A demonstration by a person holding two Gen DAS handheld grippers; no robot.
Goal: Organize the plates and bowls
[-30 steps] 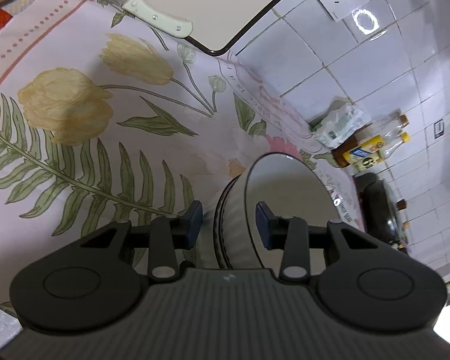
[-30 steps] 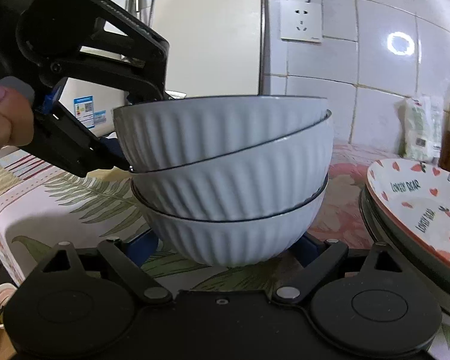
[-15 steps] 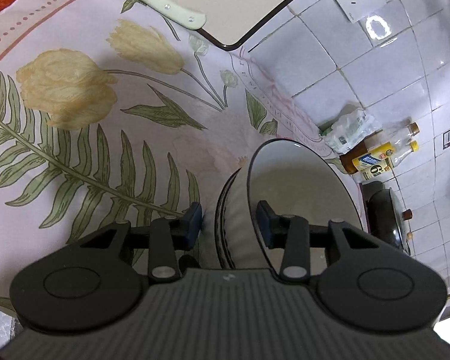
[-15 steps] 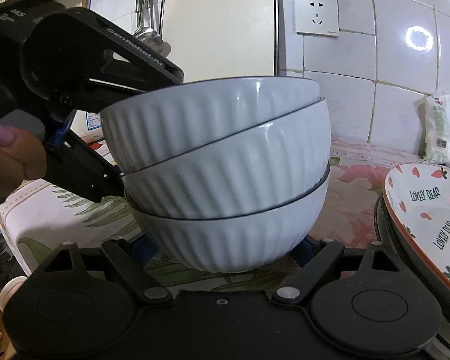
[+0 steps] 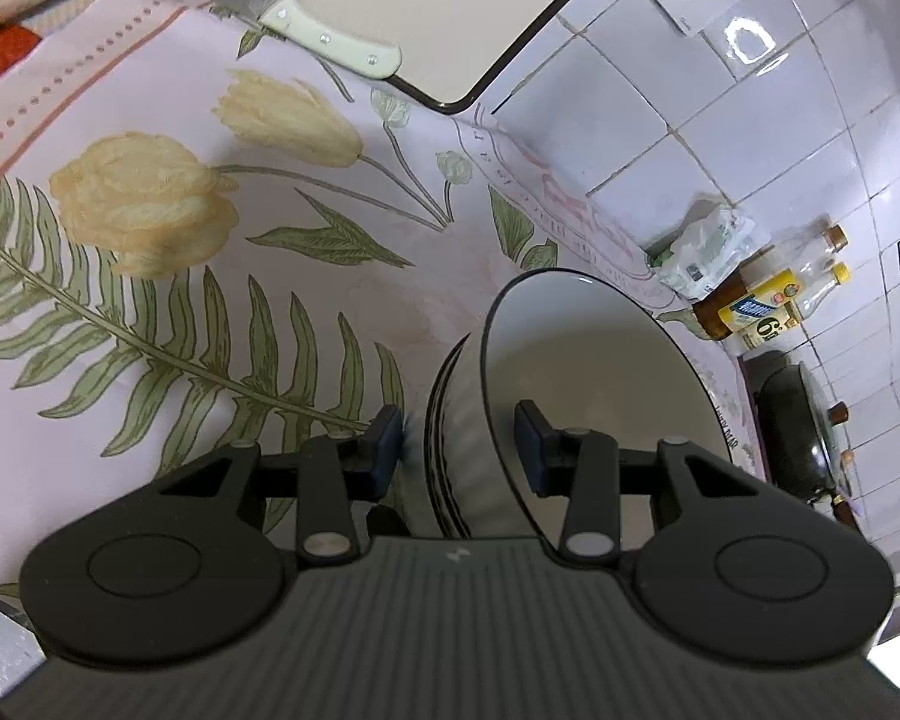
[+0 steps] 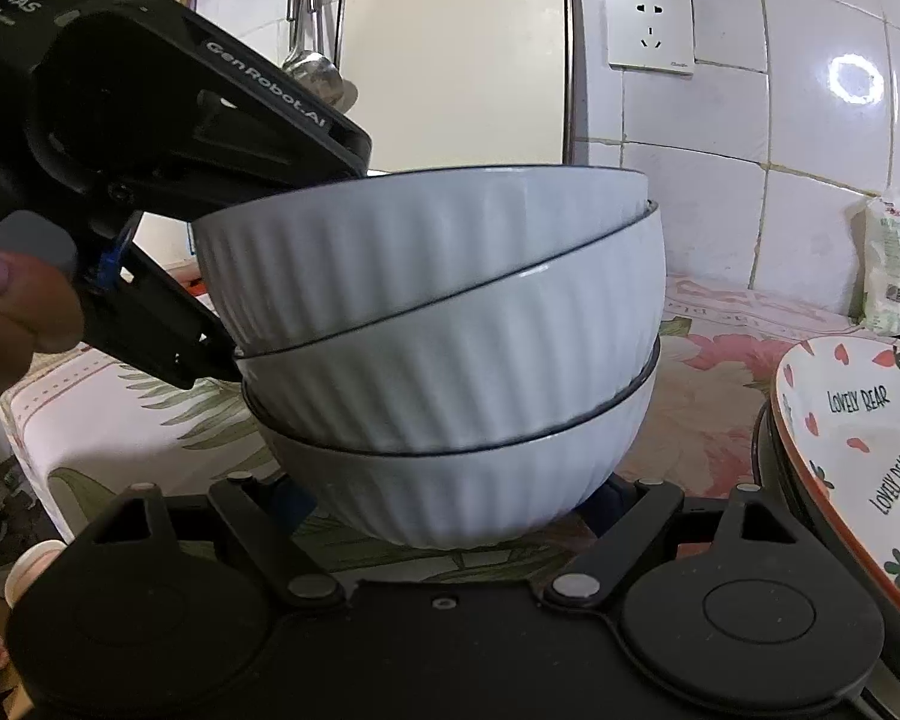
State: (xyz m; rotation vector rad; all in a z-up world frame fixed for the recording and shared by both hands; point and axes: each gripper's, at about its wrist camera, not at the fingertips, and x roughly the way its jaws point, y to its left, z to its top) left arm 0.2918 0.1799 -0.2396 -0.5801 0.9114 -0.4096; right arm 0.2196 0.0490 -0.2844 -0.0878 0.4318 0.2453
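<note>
The left gripper [image 5: 459, 447] straddled the rim of the top bowl [image 5: 588, 396], one pad outside the ribbed wall and one pad [image 5: 531, 450] inside. A gap showed on both sides of the wall, so the fingers were released, not clamped. In the right wrist view the left gripper [image 6: 210, 276] reached the top bowl [image 6: 420, 240] from the left, with a hand [image 6: 12, 312] on its grip.

The right gripper [image 6: 450, 504] sat low at the bottom bowl [image 6: 462, 498] of the three-bowl stack. Its fingers stood wide apart on either side of the base. The fingertips were hidden behind the bowl, so contact could not be determined.

The stack stood on the floral tablecloth [image 5: 210, 276], tilted bowls nested unevenly. A patterned plate [image 6: 858, 420] lay just right of the stack, cut off by the frame edge. A cutting board [image 6: 456, 54] leaned against the tiled wall behind
</note>
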